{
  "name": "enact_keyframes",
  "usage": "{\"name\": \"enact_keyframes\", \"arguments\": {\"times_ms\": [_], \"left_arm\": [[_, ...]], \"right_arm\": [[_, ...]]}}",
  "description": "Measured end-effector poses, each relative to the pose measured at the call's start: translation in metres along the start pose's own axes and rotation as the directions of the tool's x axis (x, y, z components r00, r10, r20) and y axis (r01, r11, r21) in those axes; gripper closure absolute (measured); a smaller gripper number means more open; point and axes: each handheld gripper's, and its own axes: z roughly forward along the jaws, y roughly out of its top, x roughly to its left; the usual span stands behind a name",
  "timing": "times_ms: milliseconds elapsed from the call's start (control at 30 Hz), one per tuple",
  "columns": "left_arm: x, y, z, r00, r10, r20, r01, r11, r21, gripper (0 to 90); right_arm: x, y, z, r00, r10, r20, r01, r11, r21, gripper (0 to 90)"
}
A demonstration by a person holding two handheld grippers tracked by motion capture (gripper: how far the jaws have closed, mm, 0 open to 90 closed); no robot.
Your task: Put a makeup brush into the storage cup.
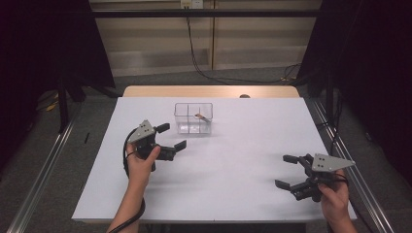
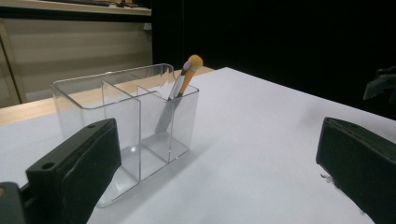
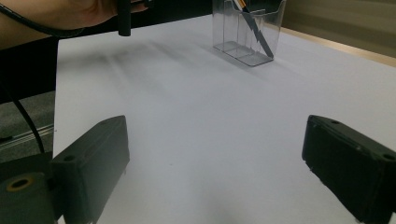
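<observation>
A clear plastic organizer with several compartments stands at the back middle of the white table. A brush with an orange-tan tip leans in its right rear compartment. In the left gripper view the organizer is close ahead and the brush pokes above its rim. My left gripper is open and empty, just left of and in front of the organizer. My right gripper is open and empty near the front right. In the right gripper view the organizer stands far off.
The white sheet covers a wooden table whose far edge shows behind it. Metal rails run along both sides on the floor. A cable trails from the left hand. The other gripper shows at the far right.
</observation>
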Motion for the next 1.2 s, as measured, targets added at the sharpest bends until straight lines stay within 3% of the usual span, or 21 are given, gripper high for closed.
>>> {"name": "enact_keyframes", "arguments": {"times_ms": [467,1200], "left_arm": [[0.001,-0.007,-0.015,0.9999,0.013,-0.003,-0.013,0.9998,0.017,0.0],[0.003,-0.007,-0.047,0.9993,0.034,-0.013,-0.034,0.9994,-0.006,0.0]], "right_arm": [[0.000,0.001,0.005,1.0000,-0.004,-0.004,0.004,1.000,0.002,7.2],[-0.002,-0.001,0.001,0.9999,0.008,0.009,-0.008,1.000,0.000,7.2]]}}
